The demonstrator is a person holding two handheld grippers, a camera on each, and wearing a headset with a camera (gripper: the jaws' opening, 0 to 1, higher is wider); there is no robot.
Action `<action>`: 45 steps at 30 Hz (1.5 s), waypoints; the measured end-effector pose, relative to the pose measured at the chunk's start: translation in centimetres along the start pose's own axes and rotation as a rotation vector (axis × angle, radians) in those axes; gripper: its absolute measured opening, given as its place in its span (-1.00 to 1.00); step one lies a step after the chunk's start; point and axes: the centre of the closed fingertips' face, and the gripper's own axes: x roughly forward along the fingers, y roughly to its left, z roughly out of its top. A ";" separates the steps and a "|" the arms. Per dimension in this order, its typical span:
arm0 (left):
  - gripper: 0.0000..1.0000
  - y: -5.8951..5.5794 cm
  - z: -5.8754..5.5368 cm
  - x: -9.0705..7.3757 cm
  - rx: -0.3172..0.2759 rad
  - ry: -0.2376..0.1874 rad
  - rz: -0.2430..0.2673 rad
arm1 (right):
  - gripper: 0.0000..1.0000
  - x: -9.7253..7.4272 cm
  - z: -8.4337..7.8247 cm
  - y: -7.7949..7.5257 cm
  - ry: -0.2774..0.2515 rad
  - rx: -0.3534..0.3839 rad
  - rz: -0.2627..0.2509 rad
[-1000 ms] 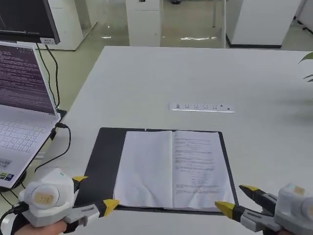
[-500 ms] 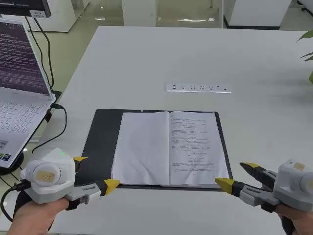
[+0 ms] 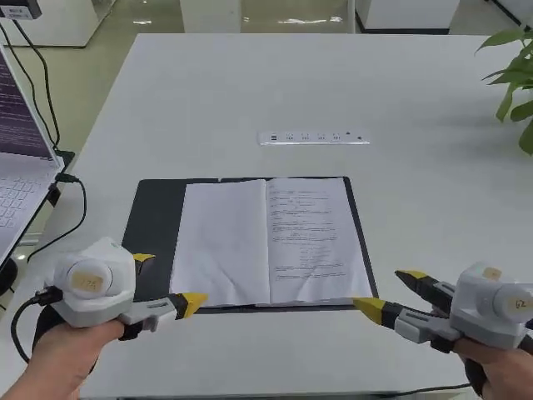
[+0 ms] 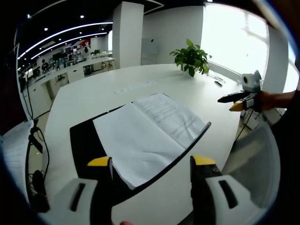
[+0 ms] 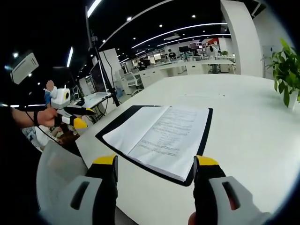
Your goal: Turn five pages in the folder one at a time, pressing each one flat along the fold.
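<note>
A laptop (image 3: 10,196) overhangs the left edge of the bench (image 3: 250,75), and a black cable (image 3: 73,212) trails from it toward the near edge. By the near left corner a hand (image 3: 58,358) holds the left hand-held gripper (image 3: 169,280). Its yellow-tipped jaws are spread apart around nothing, and they point at the folder's near left corner. The folder (image 3: 152,237) lies open and flat in the middle of the bench, closer to the near edge, with its black cover bare on the left. A blank page (image 3: 221,242) lies left of the fold and a printed page (image 3: 310,237) right of it. Toward the far edge, apart from the folder, a white power strip (image 3: 314,138) lies parallel to it. At the near edge, just off the folder's near right corner, the right hand-held gripper (image 3: 387,292) is also wide open and empty, its jaws pointing left at the folder without touching it. A plant (image 3: 512,75) leans in at the right edge
</note>
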 end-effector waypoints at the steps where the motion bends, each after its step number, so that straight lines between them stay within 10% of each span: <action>1: 0.33 -0.1 0.3 0.3 0.002 -0.003 -0.004 | 0.29 -0.1 0.0 -0.1 -0.001 0.001 -0.002; 14: 0.32 -4.4 4.5 5.4 0.059 -0.015 -0.113 | 0.31 -0.8 -0.7 -0.5 0.012 0.009 -0.013; 45: 0.29 -14.4 8.2 17.4 0.302 0.100 -0.351 | 0.35 -0.9 -1.7 -1.7 0.032 0.046 -0.007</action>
